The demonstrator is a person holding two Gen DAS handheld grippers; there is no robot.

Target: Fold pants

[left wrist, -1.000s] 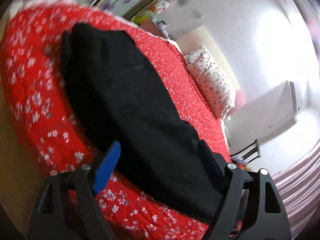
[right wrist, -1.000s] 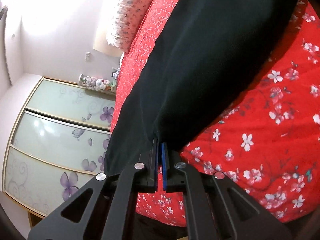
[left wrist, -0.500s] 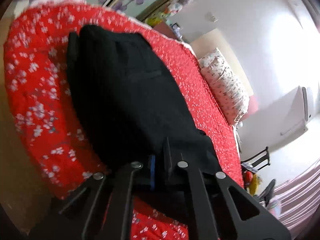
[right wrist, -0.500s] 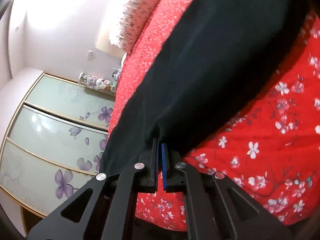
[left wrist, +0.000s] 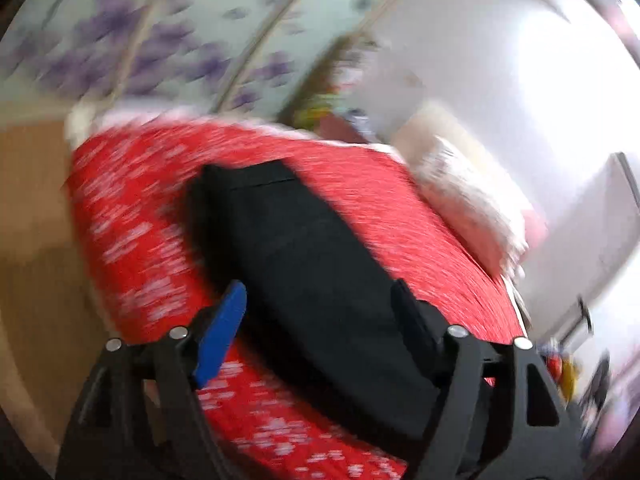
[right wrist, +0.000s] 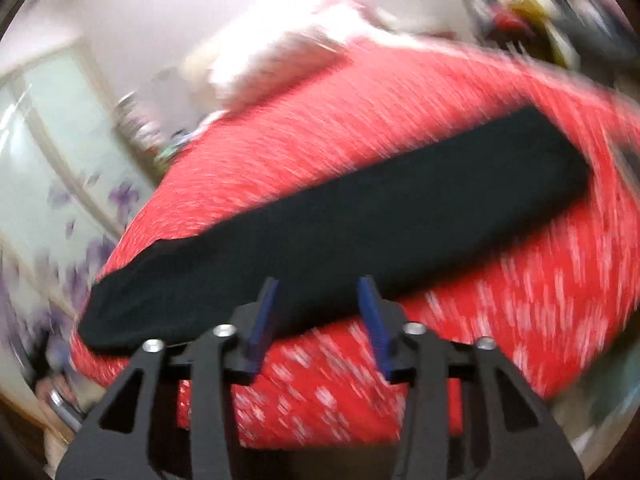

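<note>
The black pants lie flat on the red flowery bed cover, folded into one long strip. In the left wrist pic they run from the upper middle down to the lower right. In the right wrist pic the pants go across the middle, from lower left to upper right, w/ the red cover all around them.

The left gripper sits at the bottom of its pic. Its jaws have just been opening & now stand wide apart. The pants show in the gap, but the pads don't press on them.

The right gripper is at the bottom of its pic too. Its jaws have just been opening, w/ a gap between the blue pads. Nothing is pinched there.

Both pics are blurry. A pale pillow lies at the right of the bed, & purple-flower doors fill the upper left.
</note>
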